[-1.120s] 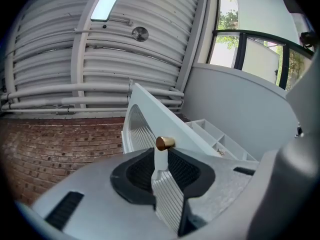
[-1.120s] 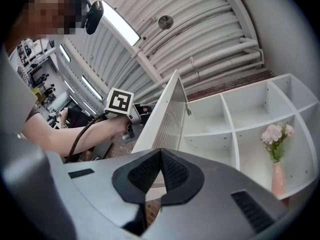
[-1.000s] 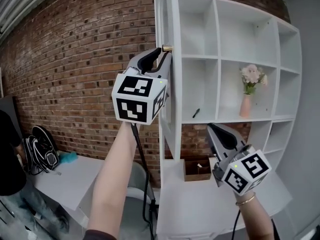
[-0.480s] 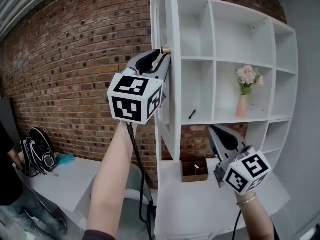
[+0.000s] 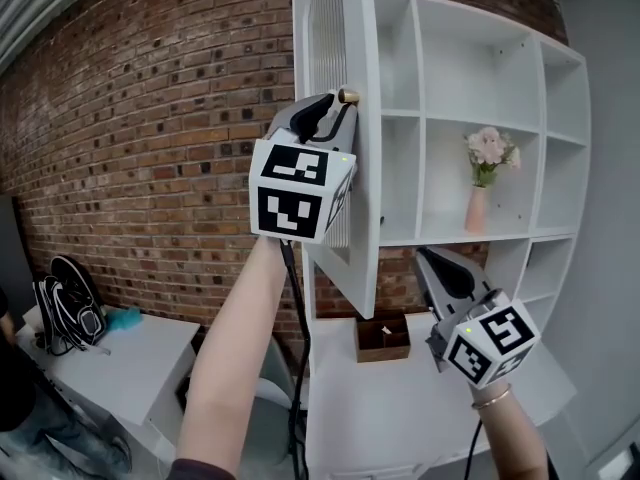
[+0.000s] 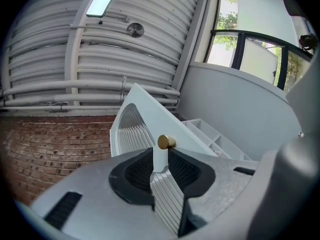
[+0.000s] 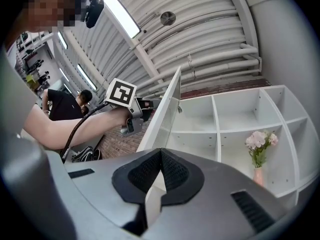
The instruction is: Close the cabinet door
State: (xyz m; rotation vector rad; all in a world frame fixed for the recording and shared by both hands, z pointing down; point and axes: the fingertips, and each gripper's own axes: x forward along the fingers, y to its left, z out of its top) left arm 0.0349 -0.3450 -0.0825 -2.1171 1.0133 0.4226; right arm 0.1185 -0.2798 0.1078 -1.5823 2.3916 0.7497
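Three views, taken in turn.

From the head: left gripper (image 5: 335,108) at 12 o'clock, pinching the near edge of the tall white wooden cabinet door with a ribbed arched panel (image 5: 362,188), just below its small brass knob (image 5: 348,96). Door standing open, angled out from the left side of the white open-shelf cabinet (image 5: 440,119). Right gripper (image 5: 425,258) at 5 o'clock, well apart from the door. Probably stiff, fairly light, easy to swing; best held at this outer edge beside the knob.

From the left gripper view: black pads (image 6: 137,173) pressing both faces of the door edge, a contact hard to judge from the head.

From the right gripper view: jaws pressed together on nothing, and the gap between door and shelves seen sideways.
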